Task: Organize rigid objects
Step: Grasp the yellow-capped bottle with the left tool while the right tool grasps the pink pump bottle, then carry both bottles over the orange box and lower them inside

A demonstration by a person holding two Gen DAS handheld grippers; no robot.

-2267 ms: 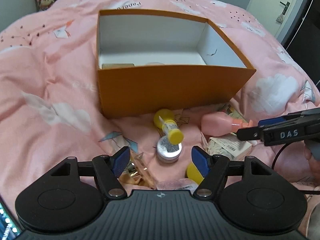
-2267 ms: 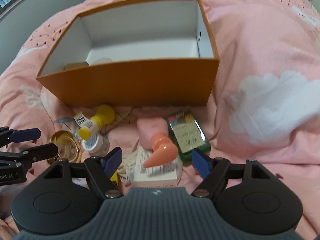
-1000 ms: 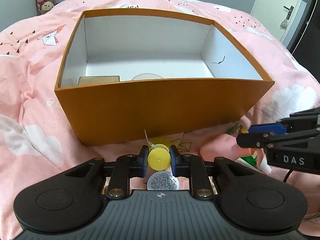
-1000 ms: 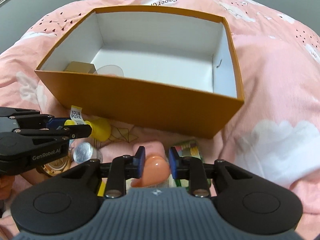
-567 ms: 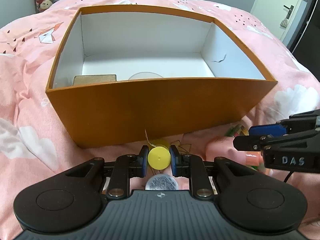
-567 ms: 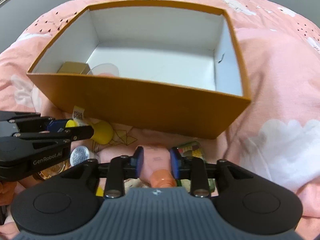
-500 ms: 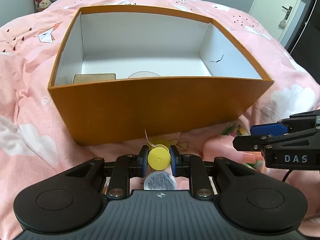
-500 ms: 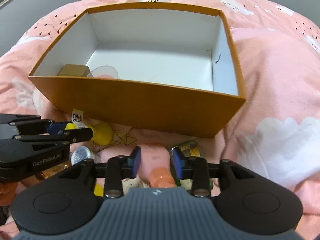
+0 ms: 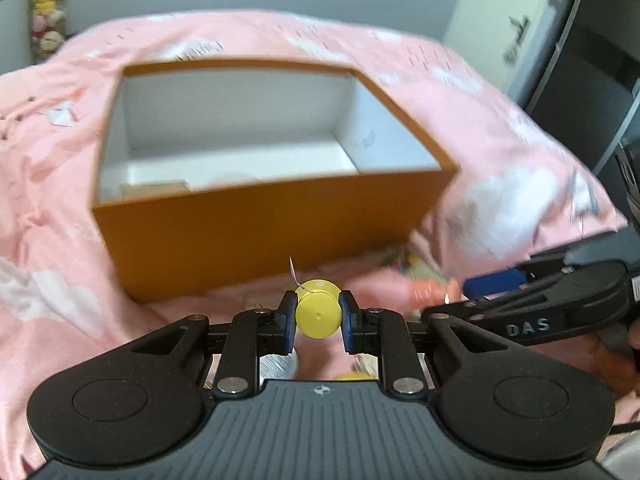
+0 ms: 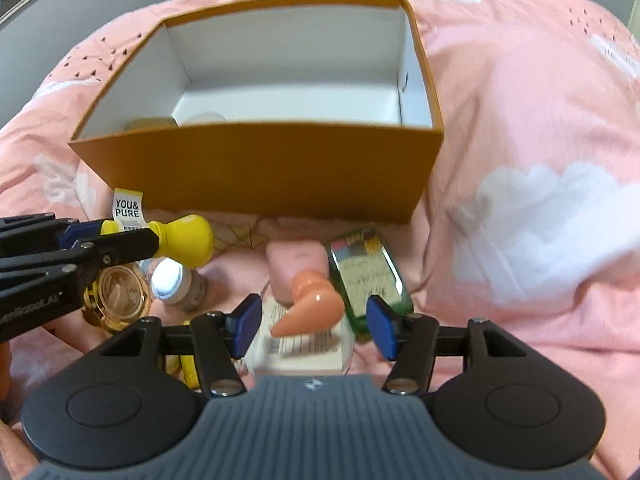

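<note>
Now: one yellow bottle point(image 9: 318, 314) clamped, left gripper point(image 9: 318, 322); one orange box point(image 9: 264, 224).

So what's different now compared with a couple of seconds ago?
The left gripper closed on the yellow bottle and lifted it off the bedspread. The right gripper closed on the pink bottle, then opened again, leaving it lying there. The orange box, green bottle and silver-lidded jar stayed put.

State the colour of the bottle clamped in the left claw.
Yellow: the bottle in the left claw shows best in the right wrist view.
</note>
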